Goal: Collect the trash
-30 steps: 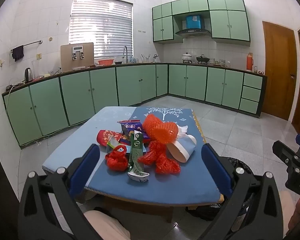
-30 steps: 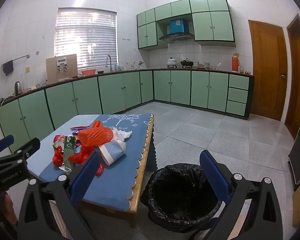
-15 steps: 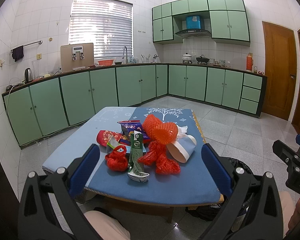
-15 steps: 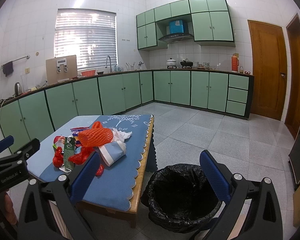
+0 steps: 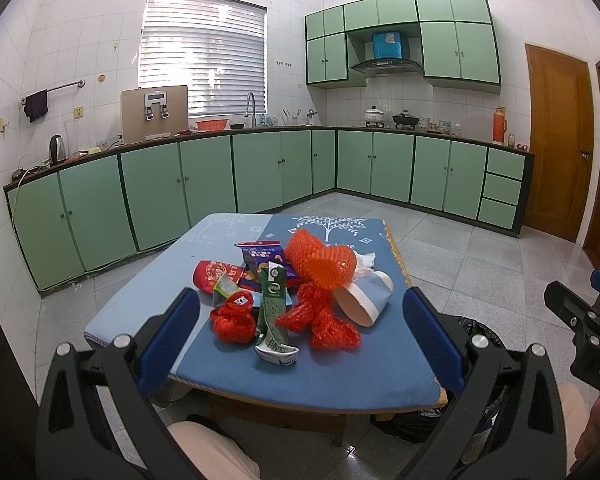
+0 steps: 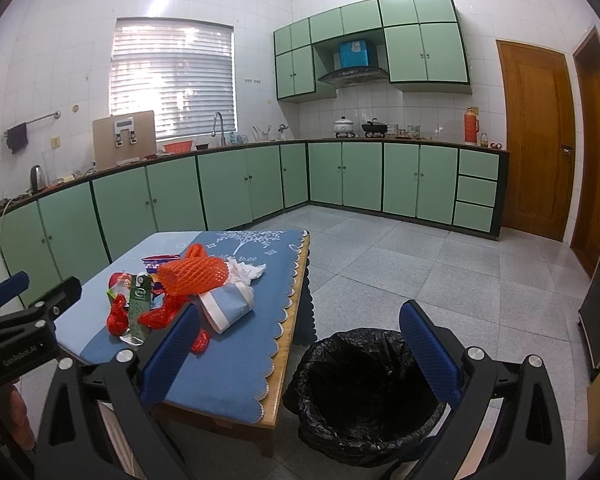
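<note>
The trash lies heaped in the middle of the table (image 5: 364, 364): a green carton (image 5: 274, 312) at the front, red netting (image 5: 324, 320) beside it, an orange net sleeve (image 5: 320, 264) on top and a paper cup (image 5: 362, 300) toward the bin side. The left gripper (image 5: 300, 320) is spread wide and empty, short of the pile. The right gripper (image 6: 300, 344) is equally wide and empty, over the bin (image 6: 364, 380) beside the table. Best start: take 1 loose front piece, likely the carton, squarely, so the netting does not snag and drag the rest.
</note>
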Motion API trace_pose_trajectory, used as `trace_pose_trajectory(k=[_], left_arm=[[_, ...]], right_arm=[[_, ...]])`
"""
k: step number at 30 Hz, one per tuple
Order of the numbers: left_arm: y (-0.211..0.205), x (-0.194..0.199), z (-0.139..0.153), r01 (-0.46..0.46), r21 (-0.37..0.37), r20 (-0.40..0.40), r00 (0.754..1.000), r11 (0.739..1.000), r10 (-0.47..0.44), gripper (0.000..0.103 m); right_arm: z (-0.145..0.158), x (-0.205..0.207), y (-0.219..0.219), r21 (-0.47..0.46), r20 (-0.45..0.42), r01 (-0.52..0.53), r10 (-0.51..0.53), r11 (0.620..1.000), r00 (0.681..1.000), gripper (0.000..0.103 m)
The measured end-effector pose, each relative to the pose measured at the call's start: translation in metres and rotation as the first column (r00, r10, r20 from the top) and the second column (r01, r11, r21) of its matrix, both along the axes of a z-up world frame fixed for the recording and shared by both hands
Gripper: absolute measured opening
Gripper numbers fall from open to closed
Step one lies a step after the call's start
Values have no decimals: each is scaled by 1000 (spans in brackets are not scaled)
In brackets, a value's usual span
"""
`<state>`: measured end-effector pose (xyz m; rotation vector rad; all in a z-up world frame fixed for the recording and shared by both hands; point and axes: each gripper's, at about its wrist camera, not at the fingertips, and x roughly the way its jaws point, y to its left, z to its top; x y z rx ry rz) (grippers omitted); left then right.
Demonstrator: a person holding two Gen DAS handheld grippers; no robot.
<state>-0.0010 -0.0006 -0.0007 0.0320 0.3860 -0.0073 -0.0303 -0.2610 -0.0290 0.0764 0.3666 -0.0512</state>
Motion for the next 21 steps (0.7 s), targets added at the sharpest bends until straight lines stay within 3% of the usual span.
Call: trace_pose_trajectory(k=[21], left_arm=[[2,-1,4,0,0,4,1000,1000,0,98]], right_arm=[[-1,1,0,3,3,0,0,1000,1000,97]])
